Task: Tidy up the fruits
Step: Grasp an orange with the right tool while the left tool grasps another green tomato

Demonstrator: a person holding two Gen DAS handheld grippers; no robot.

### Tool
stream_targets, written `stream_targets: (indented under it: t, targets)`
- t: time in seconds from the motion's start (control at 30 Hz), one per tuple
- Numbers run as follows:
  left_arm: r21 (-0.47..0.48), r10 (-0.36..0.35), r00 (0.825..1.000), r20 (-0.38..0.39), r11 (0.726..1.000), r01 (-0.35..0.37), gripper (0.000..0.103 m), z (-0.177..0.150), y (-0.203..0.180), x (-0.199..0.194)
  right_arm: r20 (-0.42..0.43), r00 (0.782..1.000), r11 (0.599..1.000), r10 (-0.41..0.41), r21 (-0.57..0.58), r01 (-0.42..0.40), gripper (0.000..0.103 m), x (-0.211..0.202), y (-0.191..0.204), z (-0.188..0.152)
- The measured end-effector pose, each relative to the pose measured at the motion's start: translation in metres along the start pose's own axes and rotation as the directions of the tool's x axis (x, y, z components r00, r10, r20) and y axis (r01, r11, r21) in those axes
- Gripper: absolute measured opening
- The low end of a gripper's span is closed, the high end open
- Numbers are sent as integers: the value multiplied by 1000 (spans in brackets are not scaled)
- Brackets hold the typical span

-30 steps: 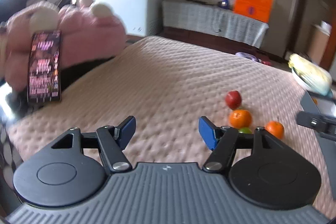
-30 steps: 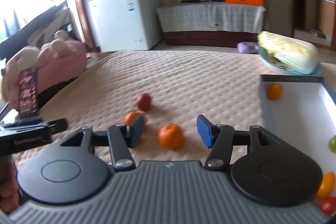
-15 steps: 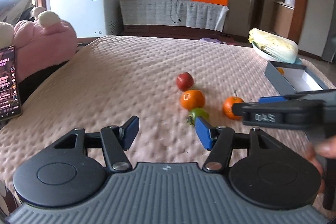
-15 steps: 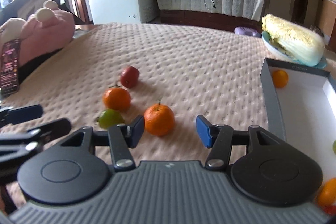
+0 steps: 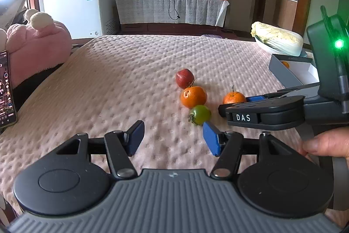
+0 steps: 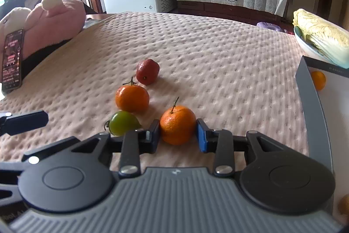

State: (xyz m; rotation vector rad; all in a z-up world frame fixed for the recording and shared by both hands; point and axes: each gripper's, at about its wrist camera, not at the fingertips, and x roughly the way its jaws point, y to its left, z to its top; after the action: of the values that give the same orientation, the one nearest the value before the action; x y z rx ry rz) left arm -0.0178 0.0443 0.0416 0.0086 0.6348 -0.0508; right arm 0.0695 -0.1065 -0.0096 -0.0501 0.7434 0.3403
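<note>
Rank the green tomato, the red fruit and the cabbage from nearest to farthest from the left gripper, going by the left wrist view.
1. Green tomato: just ahead of the left gripper, by its right jaw.
2. Red fruit: farther up the blanket, beyond the stemless orange.
3. Cabbage: far right, in a bowl behind the box.

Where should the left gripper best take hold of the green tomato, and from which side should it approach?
Grip the green tomato across its round middle, probably coming from the near side with the left gripper, whose open jaws already stand just before it. Its stem end points sideways, so the smooth flanks are free. The orange touches its far side; keep the pads clear of it.
</note>
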Motion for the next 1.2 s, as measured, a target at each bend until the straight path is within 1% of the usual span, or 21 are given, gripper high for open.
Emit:
stream_targets:
  t: [0.1,0.2,0.37,0.43,0.5,0.57,0.67,0.77,0.83,0.87,0.93,1.03,1.1,1.2]
  targets:
    - [3,9,1000,1,1000,-9,65,0,-1,1,-2,1000,1000,-5,-2,5,37,-4,-2,0]
    - [8,17,1000,-5,1000,-17,66,0,-5,5,3,999,999,-35,-18,35,37,-12,-5,1]
    - [18,28,1000,-6,999,-28,66,0,-13,12,-25,997,997,-77,-30,76,37,-27,-15,-6]
    - [5,52,999,-12,999,-52,66,2,-14,18,-34,996,996,-86,-28,85,37,-34,-20,-9]
    - [-31,75,997,-16,997,-76,66,5,-13,24,-51,995,996,-89,-23,88,37,-37,-24,-12]
    - [-64,88,996,-22,994,-89,66,8,-11,30,-64,995,997,-74,-25,72,37,-39,-27,-16]
    - [-78,63,998,-31,995,-65,66,10,-16,38,-76,995,997,-68,-43,65,37,-40,-27,-20]
    - [-42,50,999,-19,998,-51,66,10,-26,41,-78,995,997,-65,-53,61,37,-41,-27,-22]
    - [-21,53,999,-15,998,-53,65,10,-32,45,-79,995,997,-61,-52,57,37,-41,-27,-22]
    - [-15,57,998,-14,998,-57,65,10,-35,46,-80,995,997,-60,-50,56,37,-41,-28,-22]
    - [-13,57,998,-18,998,-58,57,10,-36,50,-80,995,997,-58,-46,55,37,-40,-28,-22]
    - [-27,50,999,-17,998,-50,51,13,-35,55,-81,995,998,-58,-44,54,37,-40,-28,-22]
    - [-39,30,999,-23,999,-31,48,14,-34,59,-80,995,997,-59,-47,55,37,-40,-28,-22]
    - [-29,15,1000,-27,999,-15,45,14,-37,64,-79,995,997,-59,-49,55,37,-39,-29,-22]
